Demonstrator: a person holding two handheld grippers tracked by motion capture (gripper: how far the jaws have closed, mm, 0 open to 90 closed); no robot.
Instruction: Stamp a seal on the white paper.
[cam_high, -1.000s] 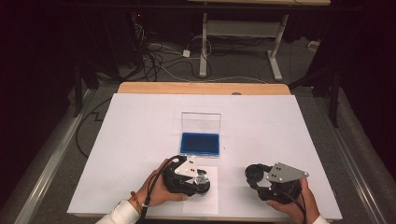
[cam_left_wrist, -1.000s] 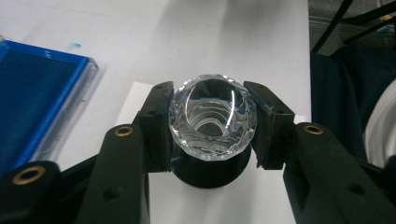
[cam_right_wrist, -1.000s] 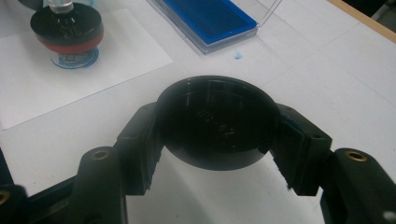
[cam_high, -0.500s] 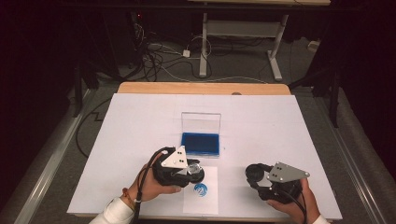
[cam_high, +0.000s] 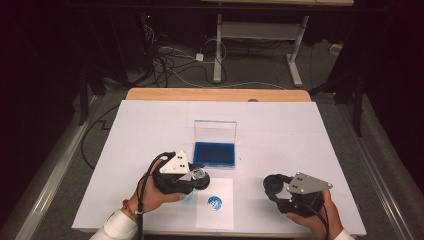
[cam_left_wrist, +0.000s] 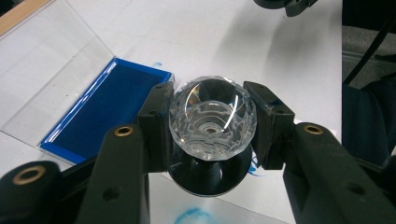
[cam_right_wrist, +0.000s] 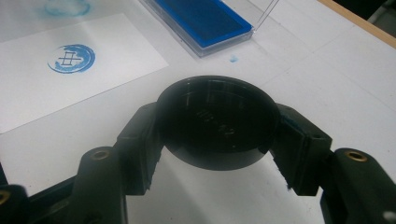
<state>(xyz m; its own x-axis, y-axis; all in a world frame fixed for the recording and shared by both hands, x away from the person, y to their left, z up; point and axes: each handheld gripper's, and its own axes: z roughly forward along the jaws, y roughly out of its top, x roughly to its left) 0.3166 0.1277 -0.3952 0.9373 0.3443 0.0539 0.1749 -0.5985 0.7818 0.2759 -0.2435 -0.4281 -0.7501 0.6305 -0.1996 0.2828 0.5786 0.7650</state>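
The stamp (cam_left_wrist: 212, 122), a faceted clear knob on a dark round base, is sitting squarely between the jaws of the left gripper (cam_high: 187, 176); the two black pads are pinching the crystal knob from either side, with the dark base hanging just below them. It is hovering above the bench (cam_high: 310, 130), near the left edge of the small paper card (cam_high: 215, 202) and just in front of the ink pad.

On that card a round blue print (cam_high: 215, 202) is already showing, crisp and whole, so I am judging the inking and pressing as done. A fainter blue smudge (cam_right_wrist: 67, 7) is sitting on the white sheet just beside the card, in the right gripper view.

The ink pad (cam_high: 215, 153) is lying open beyond the card, its clear lid (cam_high: 215, 131) standing up behind the blue tray.

Further out, the right gripper (cam_high: 278, 187) is resting near the front right of the bench, well apart from the card. Its jaws are clamping a black round cap (cam_right_wrist: 217, 122), gripped at both sides of its rim and tilted toward the camera.

What is looking left to do, as I am reading it: bringing the stamp and the black cap together so the inked face gets covered, then setting it down, and perhaps closing the ink pad's lid.
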